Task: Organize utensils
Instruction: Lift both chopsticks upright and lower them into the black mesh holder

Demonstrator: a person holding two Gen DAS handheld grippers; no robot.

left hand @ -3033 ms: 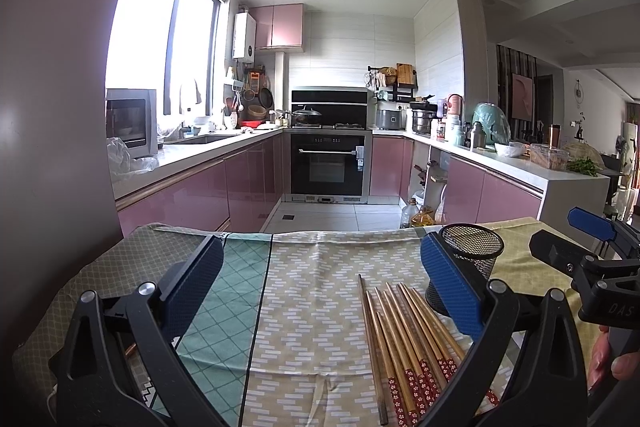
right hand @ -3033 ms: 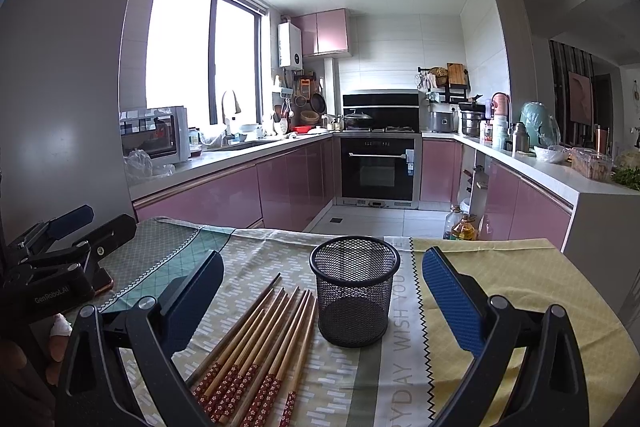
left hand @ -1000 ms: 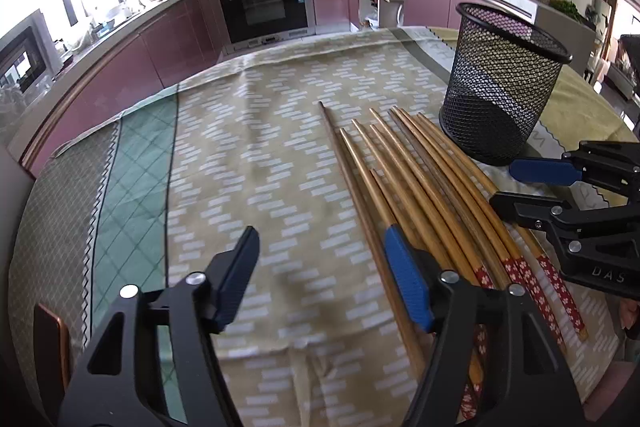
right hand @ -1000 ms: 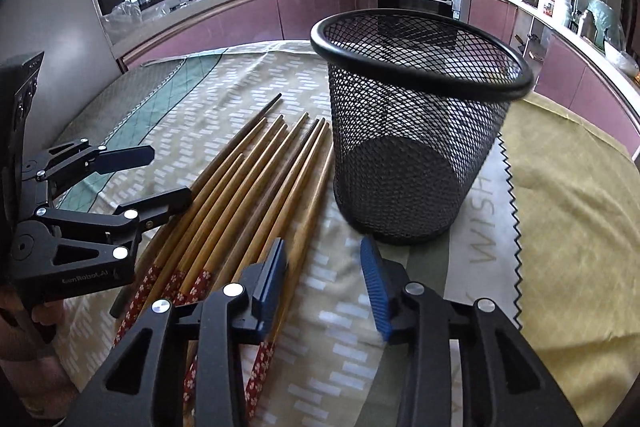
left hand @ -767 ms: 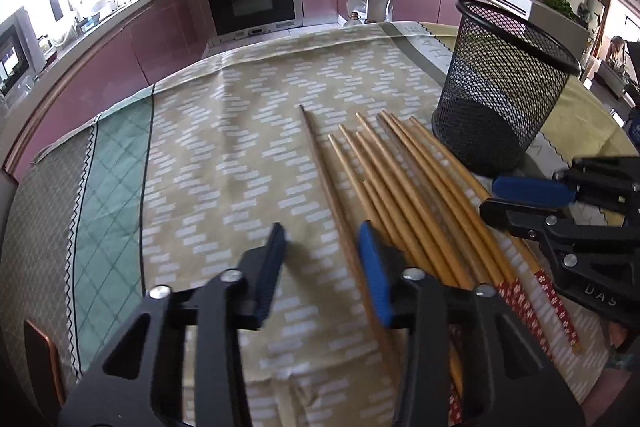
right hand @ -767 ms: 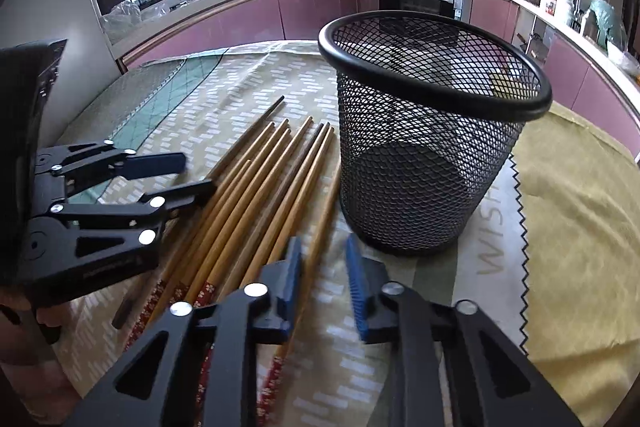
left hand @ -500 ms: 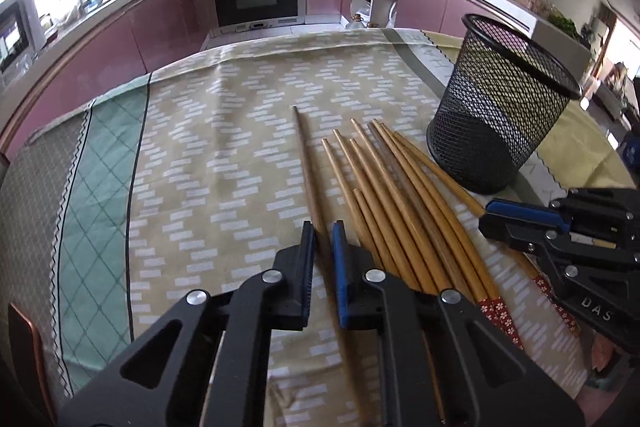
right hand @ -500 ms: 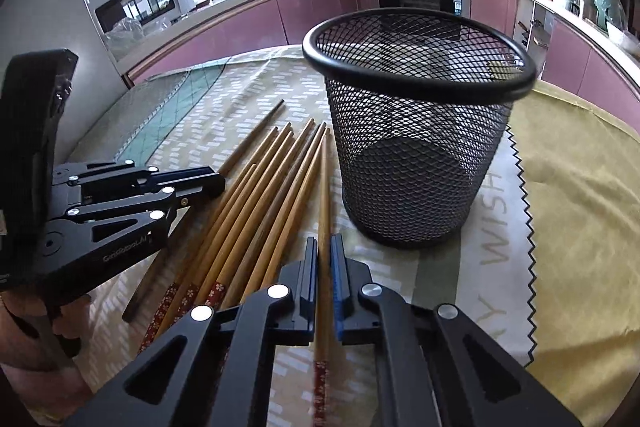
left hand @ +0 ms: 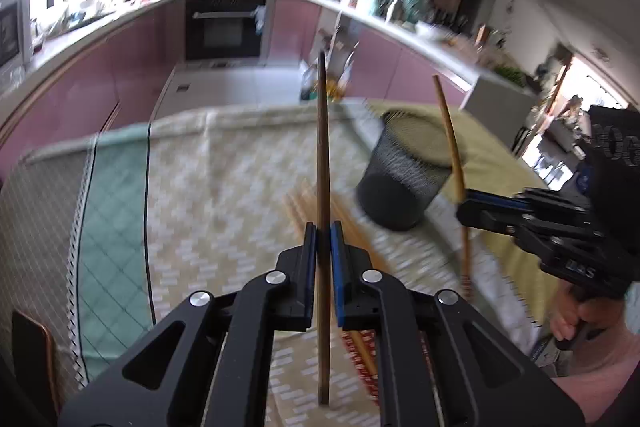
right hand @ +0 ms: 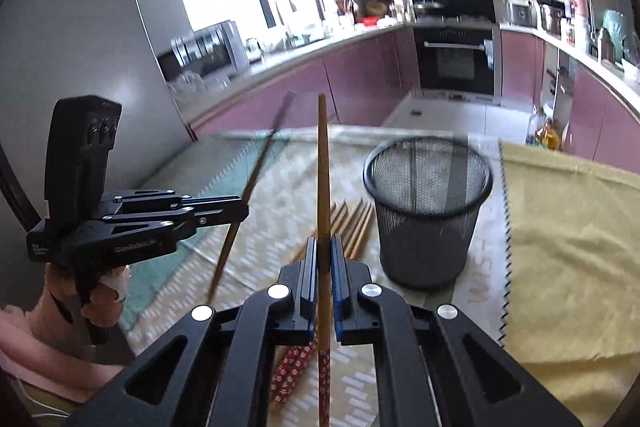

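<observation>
Here, left gripper [left hand: 323,235] raised, pinching dark chopstick [left hand: 322,147]

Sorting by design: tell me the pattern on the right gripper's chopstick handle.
Red with small white flowers, clearest in the right wrist view.

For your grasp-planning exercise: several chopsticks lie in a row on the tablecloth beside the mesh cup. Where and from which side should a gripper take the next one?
Grip an outer chopstick of the row on the tablecloth near mid-shaft, coming from above with jaws across its width. They lie flat, side by side and touching, so only an edge stick offers finger room; the mesh cup crowds the right side, so the left edge looks easier.

two raised chopsticks [right hand: 322,163], one mesh cup [right hand: 427,211], perhaps six lying.
</observation>
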